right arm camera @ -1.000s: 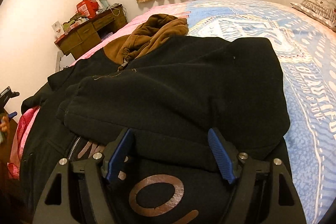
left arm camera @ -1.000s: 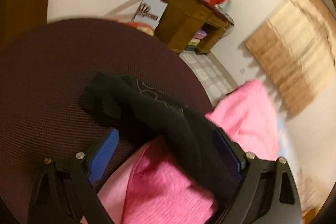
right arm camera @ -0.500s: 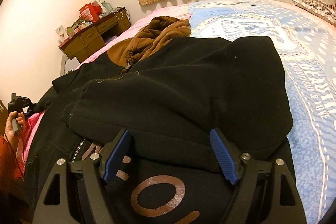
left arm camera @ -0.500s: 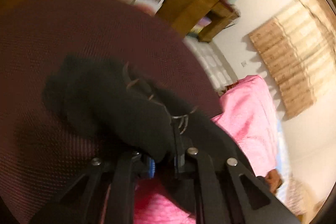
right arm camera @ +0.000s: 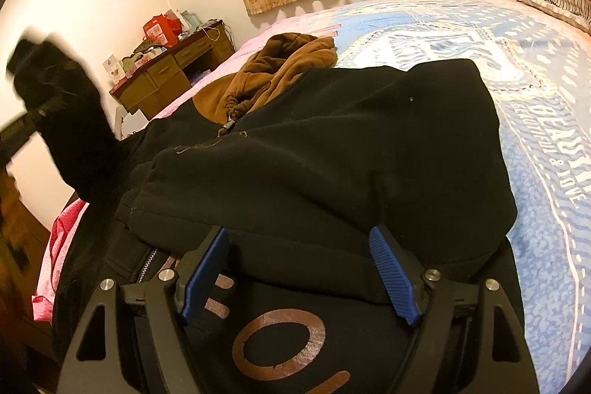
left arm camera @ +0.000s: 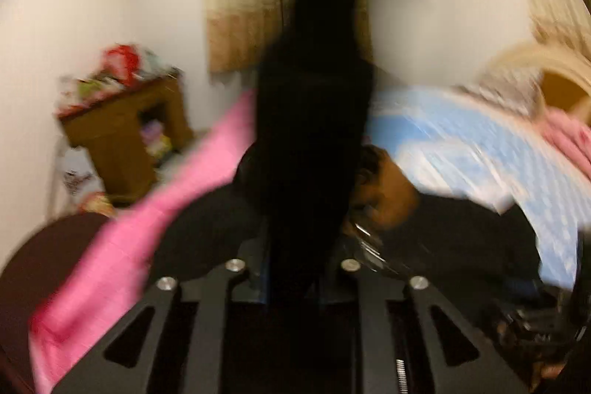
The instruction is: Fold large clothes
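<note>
1. Your left gripper (left arm camera: pixel 295 277) has a black sleeve (left arm camera: pixel 314 120) between its jaws, which are opening w/ the cloth still filling the gap; pic is heavily blurred.
2. Sleeve rises straight up the middle of the view, covering part of the beige curtain (left arm camera: pixel 240 6).
3. Pink sheet (left arm camera: pixel 122 246) runs lower left; blue patterned blanket (left arm camera: pixel 461 143) to the right.
4. Brown garment (left arm camera: pixel 391 194) sits just right of the sleeve.
5. Wooden desk (left arm camera: pixel 122 135) w/ clutter stands at left, by the wall.
</note>
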`<action>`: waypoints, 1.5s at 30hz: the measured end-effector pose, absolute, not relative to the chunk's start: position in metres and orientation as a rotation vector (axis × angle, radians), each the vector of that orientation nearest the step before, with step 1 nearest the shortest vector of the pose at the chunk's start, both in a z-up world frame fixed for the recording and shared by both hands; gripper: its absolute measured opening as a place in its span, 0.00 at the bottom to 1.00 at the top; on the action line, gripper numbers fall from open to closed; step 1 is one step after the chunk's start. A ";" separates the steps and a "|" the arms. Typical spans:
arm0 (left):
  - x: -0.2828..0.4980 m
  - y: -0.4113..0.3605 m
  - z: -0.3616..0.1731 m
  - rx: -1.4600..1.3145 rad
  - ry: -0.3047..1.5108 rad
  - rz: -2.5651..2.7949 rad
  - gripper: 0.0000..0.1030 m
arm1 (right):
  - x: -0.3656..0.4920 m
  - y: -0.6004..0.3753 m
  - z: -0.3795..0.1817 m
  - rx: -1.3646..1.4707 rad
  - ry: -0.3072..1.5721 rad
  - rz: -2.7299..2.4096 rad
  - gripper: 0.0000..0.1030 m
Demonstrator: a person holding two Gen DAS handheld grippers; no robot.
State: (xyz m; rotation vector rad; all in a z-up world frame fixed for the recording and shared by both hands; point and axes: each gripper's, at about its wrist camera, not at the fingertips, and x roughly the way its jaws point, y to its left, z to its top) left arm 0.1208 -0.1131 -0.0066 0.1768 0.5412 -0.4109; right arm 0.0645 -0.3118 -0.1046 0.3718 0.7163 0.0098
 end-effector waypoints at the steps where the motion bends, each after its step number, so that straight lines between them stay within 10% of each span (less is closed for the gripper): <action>1: 0.115 -0.126 -0.021 0.193 0.596 -0.440 0.33 | 0.064 -0.312 -0.105 0.374 0.716 0.011 0.77; 5: 0.086 -0.149 -0.061 0.249 0.773 -0.419 0.38 | 0.063 -0.314 -0.105 0.384 0.711 0.016 0.77; 9: 0.057 -0.101 -0.058 0.165 0.747 -0.479 0.86 | 0.061 -0.316 -0.104 0.396 0.707 0.024 0.77; 11: 0.064 -0.059 -0.052 0.099 0.720 -0.464 0.91 | 0.060 -0.316 -0.104 0.398 0.707 0.024 0.77; 21: 0.160 0.033 -0.042 -0.160 0.704 -0.202 0.92 | 0.053 -0.341 -0.071 0.771 0.593 0.245 0.77; 29: 0.218 0.028 -0.094 -0.140 0.802 -0.010 0.93 | 0.140 -0.289 -0.103 0.792 0.845 0.258 0.77; 30: 0.216 0.030 -0.100 -0.157 0.798 -0.010 0.98 | 0.144 -0.285 -0.103 0.768 0.844 0.235 0.71; 31: 0.215 0.036 -0.108 -0.188 0.797 -0.010 1.00 | 0.149 -0.278 -0.100 0.710 0.850 0.224 0.44; 34: 0.218 0.051 -0.116 -0.297 0.829 -0.057 1.00 | 0.156 -0.262 -0.088 0.556 0.879 0.190 0.21; 40: 0.212 0.050 -0.114 -0.296 0.814 -0.072 1.00 | 0.126 -0.233 -0.011 0.157 0.661 0.113 0.12; 45: 0.212 0.047 -0.113 -0.279 0.824 -0.071 1.00 | 0.133 -0.238 -0.071 -0.074 0.824 -0.056 0.12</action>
